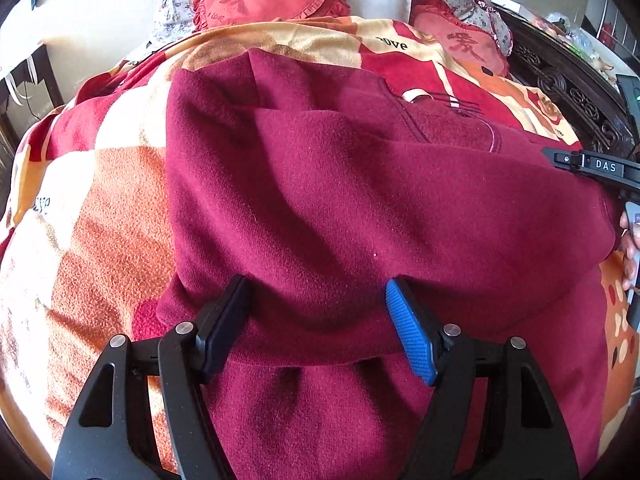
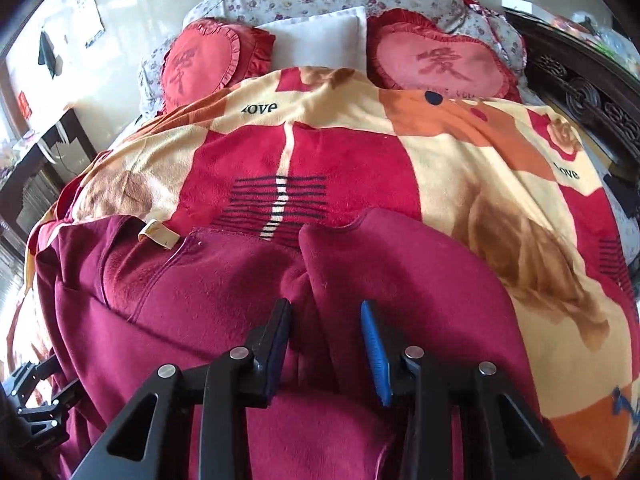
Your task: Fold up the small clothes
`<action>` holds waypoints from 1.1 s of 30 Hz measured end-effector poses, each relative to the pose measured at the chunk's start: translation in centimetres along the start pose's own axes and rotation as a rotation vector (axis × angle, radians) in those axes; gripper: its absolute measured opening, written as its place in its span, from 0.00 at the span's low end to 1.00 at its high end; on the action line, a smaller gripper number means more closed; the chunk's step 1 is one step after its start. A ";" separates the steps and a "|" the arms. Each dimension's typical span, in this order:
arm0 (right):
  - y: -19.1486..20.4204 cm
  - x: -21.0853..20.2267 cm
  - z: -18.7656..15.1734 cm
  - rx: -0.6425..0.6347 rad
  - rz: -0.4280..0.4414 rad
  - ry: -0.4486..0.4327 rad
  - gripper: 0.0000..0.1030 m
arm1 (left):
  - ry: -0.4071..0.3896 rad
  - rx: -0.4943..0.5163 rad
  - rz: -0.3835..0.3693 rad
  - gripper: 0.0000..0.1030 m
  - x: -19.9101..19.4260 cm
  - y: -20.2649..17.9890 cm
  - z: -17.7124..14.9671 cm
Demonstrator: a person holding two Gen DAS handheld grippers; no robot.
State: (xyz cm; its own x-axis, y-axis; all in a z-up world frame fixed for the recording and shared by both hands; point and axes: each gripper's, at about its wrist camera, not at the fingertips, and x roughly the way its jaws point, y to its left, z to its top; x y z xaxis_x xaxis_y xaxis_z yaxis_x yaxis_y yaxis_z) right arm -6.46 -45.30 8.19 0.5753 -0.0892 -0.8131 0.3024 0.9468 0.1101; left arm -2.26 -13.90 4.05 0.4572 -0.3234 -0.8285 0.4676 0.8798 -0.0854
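A dark red fleece garment (image 1: 340, 200) lies partly folded on a patterned blanket, with a folded layer across its middle. It also shows in the right wrist view (image 2: 208, 296), where a rounded flap (image 2: 400, 280) lies beside the collar and a cream label. My left gripper (image 1: 318, 300) is open, its fingers standing over the near folded edge of the garment. My right gripper (image 2: 326, 320) is open, its fingers astride a crease between two folds. Neither pinches cloth. The right gripper's body also shows in the left wrist view (image 1: 600, 168).
The red, orange and cream blanket (image 2: 460, 148) covers the bed. Two red heart cushions (image 2: 444, 64) and a white pillow (image 2: 320, 36) lie at the head. A dark carved bed frame (image 1: 568, 96) runs along the right. A dark desk (image 2: 48, 148) stands at the left.
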 end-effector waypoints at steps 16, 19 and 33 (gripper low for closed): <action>-9.8 -8.7 -1.2 0.264 0.174 -0.188 0.00 | 0.006 0.014 0.014 0.71 -0.2 -0.3 0.0; -8.7 -9.4 -1.3 0.216 0.177 -0.201 0.01 | 0.006 0.003 0.021 0.71 -0.3 -0.5 -0.1; -1.9 -1.8 -0.6 0.002 0.058 0.005 0.37 | 0.021 0.007 0.001 0.71 -0.4 -0.1 -0.4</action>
State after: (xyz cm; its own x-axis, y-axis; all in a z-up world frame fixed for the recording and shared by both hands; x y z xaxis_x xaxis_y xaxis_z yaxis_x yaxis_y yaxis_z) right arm -8.52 -46.77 9.10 0.5881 -0.0330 -0.8081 0.2705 0.9496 0.1581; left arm -2.83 -13.66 4.18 0.4421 -0.3151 -0.8398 0.4726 0.8776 -0.0805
